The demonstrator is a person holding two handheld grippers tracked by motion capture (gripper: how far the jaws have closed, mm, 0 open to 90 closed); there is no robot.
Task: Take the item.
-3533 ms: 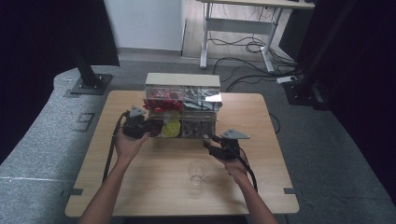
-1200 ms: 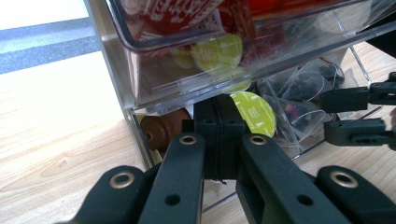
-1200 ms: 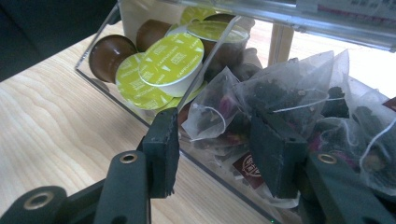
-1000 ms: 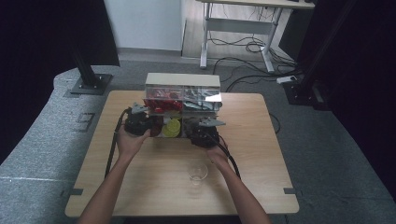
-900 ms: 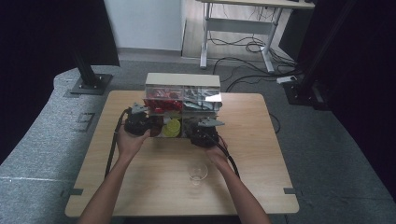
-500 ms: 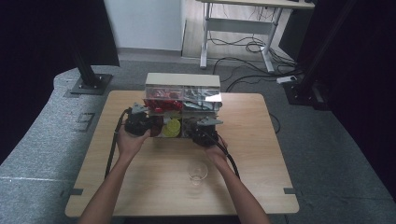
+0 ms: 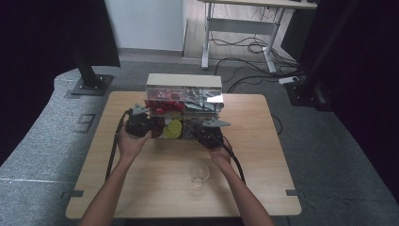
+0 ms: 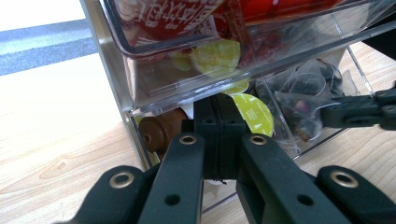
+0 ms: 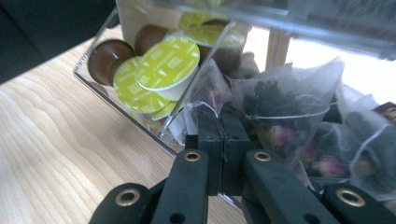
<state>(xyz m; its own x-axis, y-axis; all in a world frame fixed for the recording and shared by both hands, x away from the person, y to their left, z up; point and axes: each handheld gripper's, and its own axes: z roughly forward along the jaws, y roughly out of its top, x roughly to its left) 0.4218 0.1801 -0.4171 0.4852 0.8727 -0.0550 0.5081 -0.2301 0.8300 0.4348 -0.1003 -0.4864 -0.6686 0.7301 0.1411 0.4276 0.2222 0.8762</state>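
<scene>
A glass [image 7: 199, 173] stands nearest me on the table [image 7: 141, 188], between my forearms and well short of the work. Beyond it, both my grippers meet the front of the clear drawer unit [image 7: 183, 101]. My right gripper [image 9: 221, 126] has just been closing, and its jaws now stand pressed together inside the open lower right drawer [image 9: 154, 133], pinching what looks like a fold of a tea bag [image 9: 280, 109]; I cannot tell for sure that the mesh is caught. More pyramid bags of dark leaves and pink buds lie heaped just beside it. My left gripper [image 8: 219, 119] is at the lower left drawer front [image 8: 140, 140], jaws pressed together, tips touching the clear plastic; whether they nip a handle I cannot tell. Behind that wall sit brown capsules [image 8: 161, 133] with yellow-green lids [image 8: 254, 112], seen also from the right gripper view [image 9: 166, 67]. Above, the upper drawers hold red packets [image 8: 159, 18]. Farthest off, grey floor [image 7: 47, 141] and a desk frame [image 7: 240, 28] with loose cables.
</scene>
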